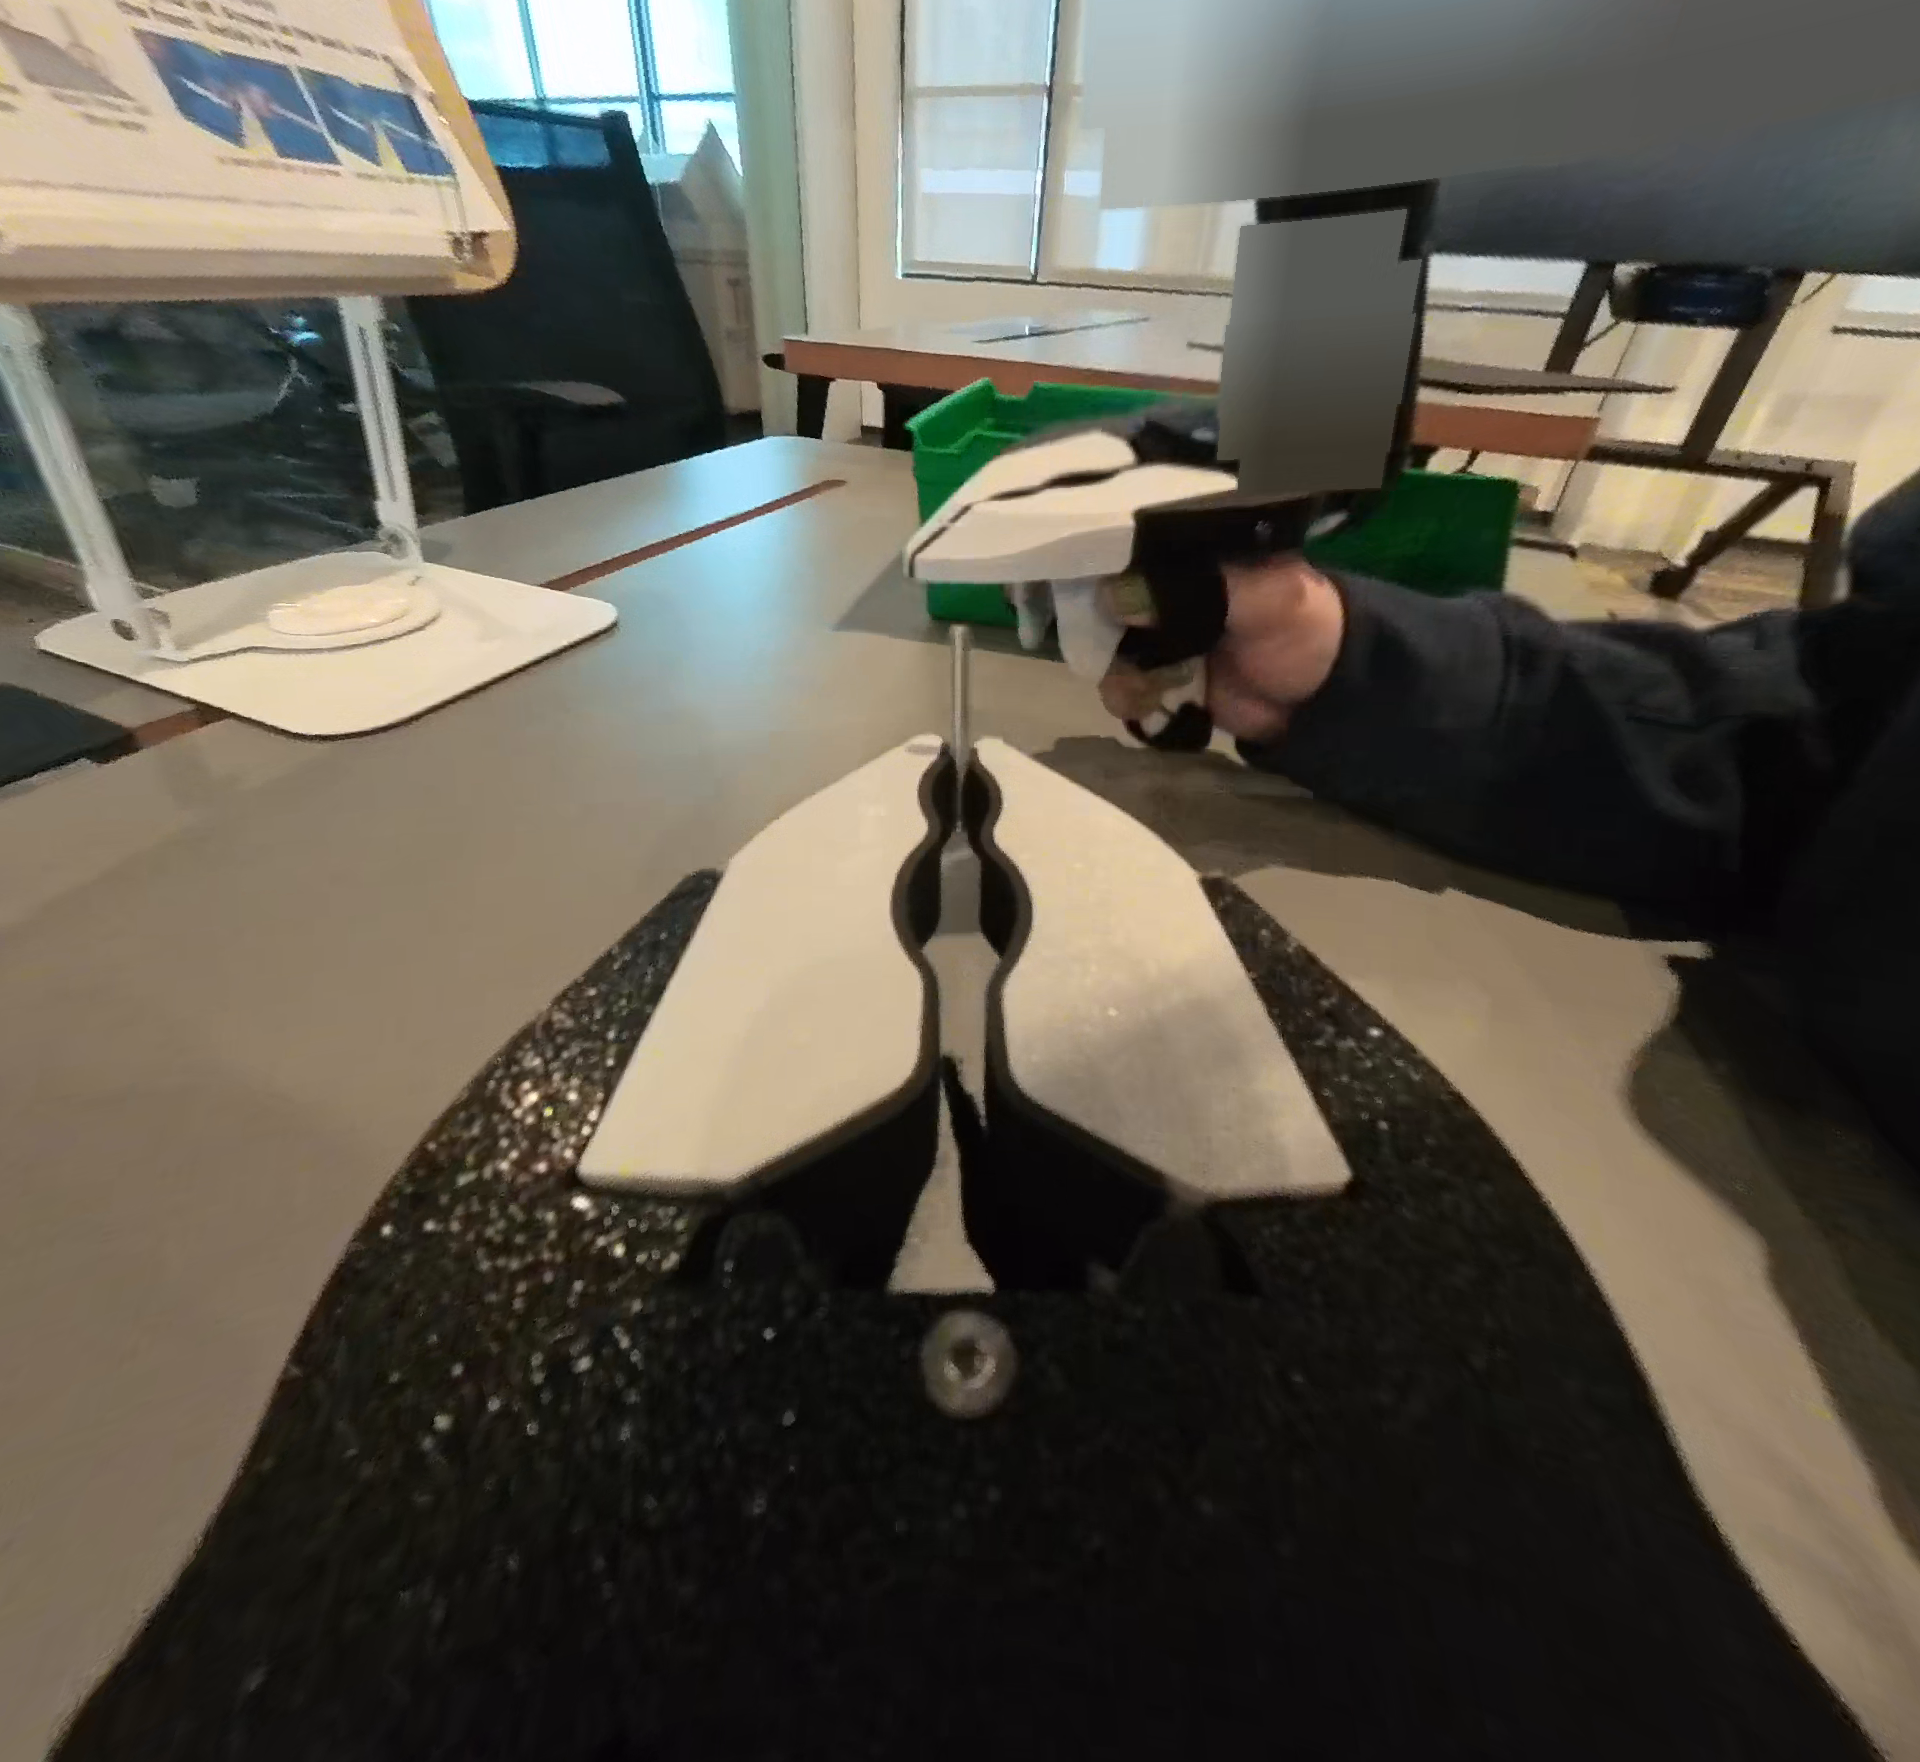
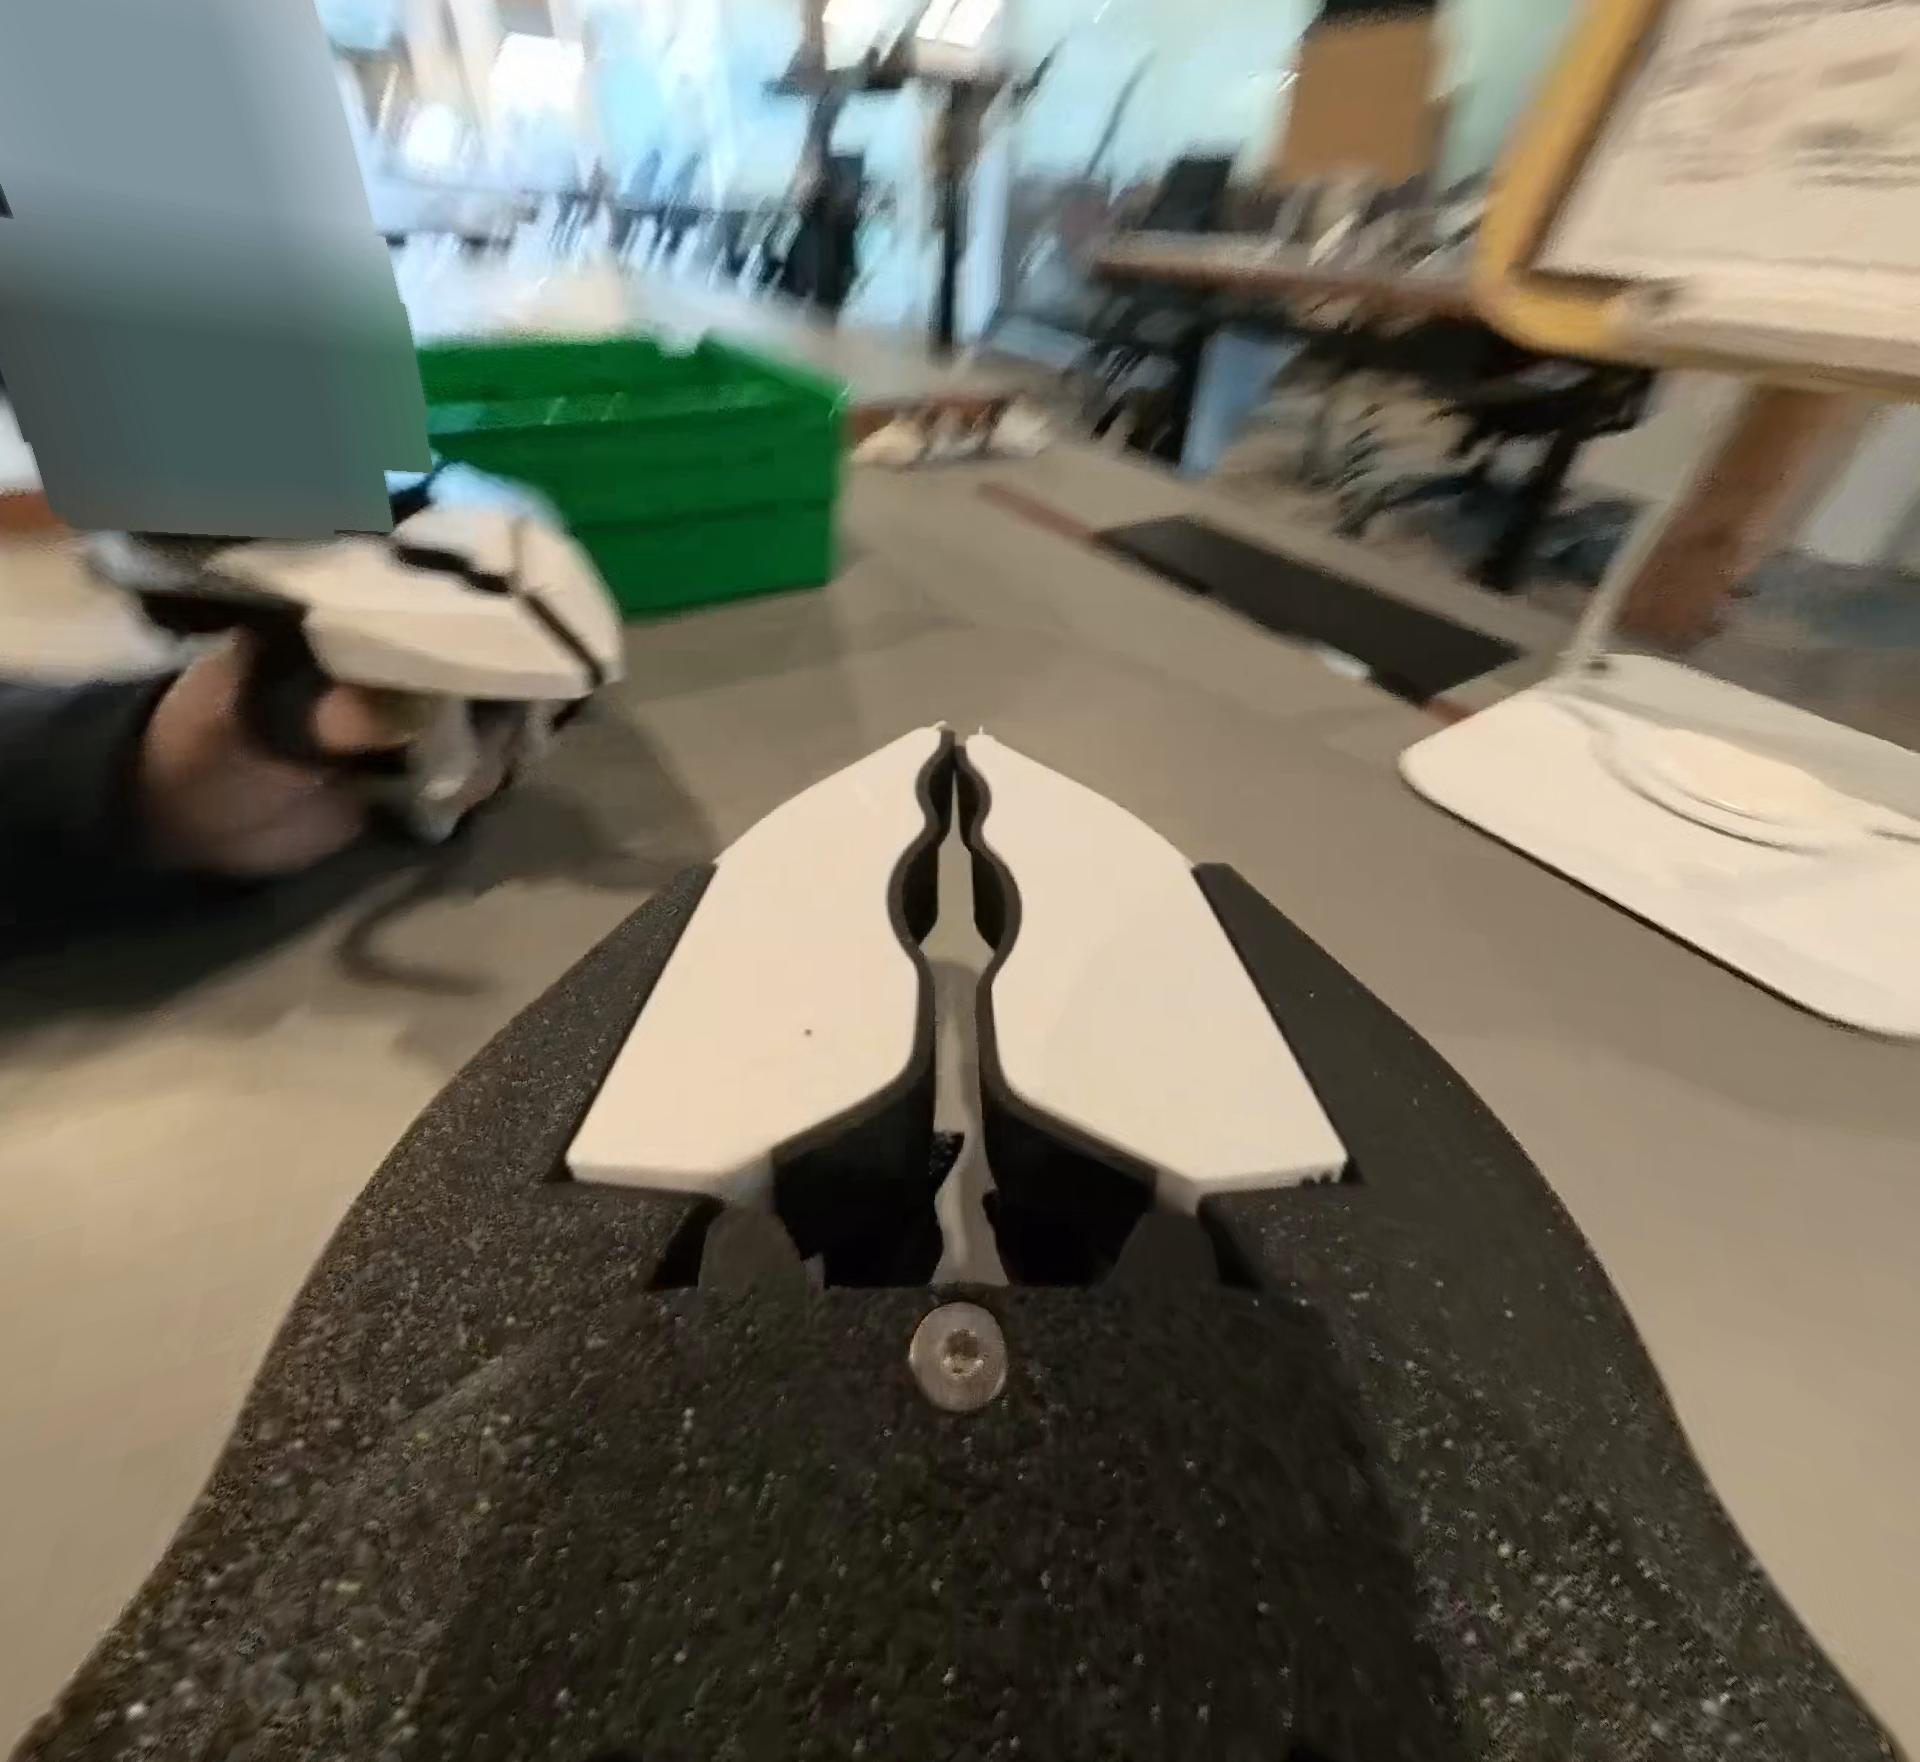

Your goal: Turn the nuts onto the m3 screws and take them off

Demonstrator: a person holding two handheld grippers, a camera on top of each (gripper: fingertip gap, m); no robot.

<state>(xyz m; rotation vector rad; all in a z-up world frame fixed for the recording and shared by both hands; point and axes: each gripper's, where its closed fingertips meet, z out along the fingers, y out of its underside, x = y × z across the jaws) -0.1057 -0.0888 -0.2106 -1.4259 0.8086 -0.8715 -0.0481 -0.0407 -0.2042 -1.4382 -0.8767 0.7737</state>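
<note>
**Screw held upright between closed tips**

M3 screw (image 1: pixel 960 694): slim, bright metal shaft, clamped low at the fingertips of the left gripper (image 1: pixel 960 770) and standing upright above them, well clear of the grey table (image 1: pixel 416 881). Held by its lower end, probably so that the free upper end stays open to work from above. Pads (image 1: pixel 940 782) black, wavy in outline, pressed against the shaft; outer finger plates white and matt, on a speckled black body.

Right gripper (image 2: pixel 960 744): seen from the left wrist view just above and to the right of the screw's top, apart from it, gripped by a hand (image 1: pixel 1262 647) in a dark sleeve. Tips closed together; nothing visible between them, though the right wrist view is blurred. No nut discernible on the screw or at either gripper; too small to settle.

Beyond: green plastic bin (image 1: pixel 966 434), ribbed and glossy, at the table's far side; white flat-based stand (image 1: pixel 343 642) with clear uprights carrying a printed sheet.
</note>
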